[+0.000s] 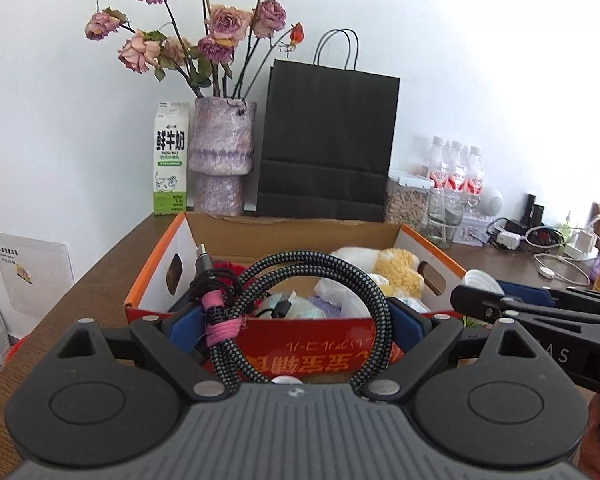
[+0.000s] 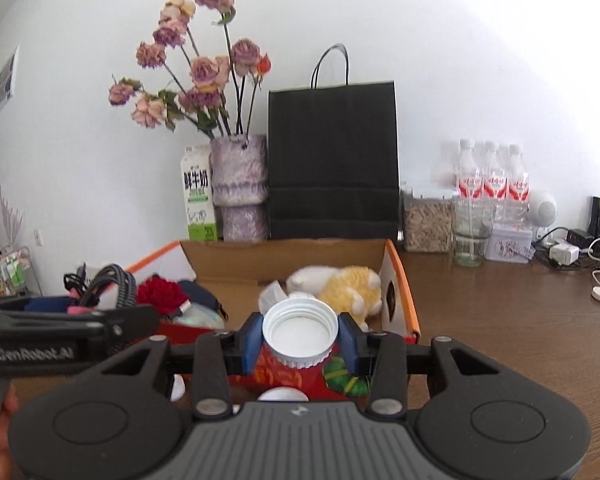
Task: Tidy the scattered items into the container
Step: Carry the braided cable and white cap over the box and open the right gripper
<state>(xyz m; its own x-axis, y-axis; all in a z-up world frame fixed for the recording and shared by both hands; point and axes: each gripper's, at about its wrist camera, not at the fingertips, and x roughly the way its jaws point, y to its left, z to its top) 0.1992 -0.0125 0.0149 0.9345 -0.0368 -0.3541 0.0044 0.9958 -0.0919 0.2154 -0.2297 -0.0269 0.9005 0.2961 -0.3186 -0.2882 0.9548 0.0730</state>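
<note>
- Right-wrist view puts the white plastic lid [image 2: 300, 330] squarely between my right gripper [image 2: 300, 340]'s blue pads [image 2: 252, 340], clamped by its ribbed rim, open side facing the camera, hanging just short of the cardboard box [image 2: 404, 280]'s red front wall.
- Risk there: the rim is round, hard and slick, pinched at only two spots — a tilt or a bump on the box edge could, I judge, pop it out onto the wooden table [image 2: 520, 320].
- Left-wrist view shows my left gripper [image 1: 296, 324] spread wide around the coiled braided cable [image 1: 320, 300], a stiff black-and-grey woven loop bound with pink tape, a thinner black lead bundled in; the pads look pressed on the coil's sides.
- Risk: the coil is springy and its loops stand proud of the jaws, so it may snag the near wall, or unwind and trail over the rim when let go.
- Both tools crowd the same corner, side by side — they could knock together.
- Inside the box lie a fuzzy yellow-and-white plush toy [image 2: 348, 288], a red fabric rose [image 2: 160, 294] and crinkly white wrappers; soft stuff, a light lid may bounce little.
- Behind stand a mottled purple vase of dried roses [image 1: 222, 156], a milk carton [image 1: 171, 160] and a matte black paper bag [image 1: 328, 140].
</note>
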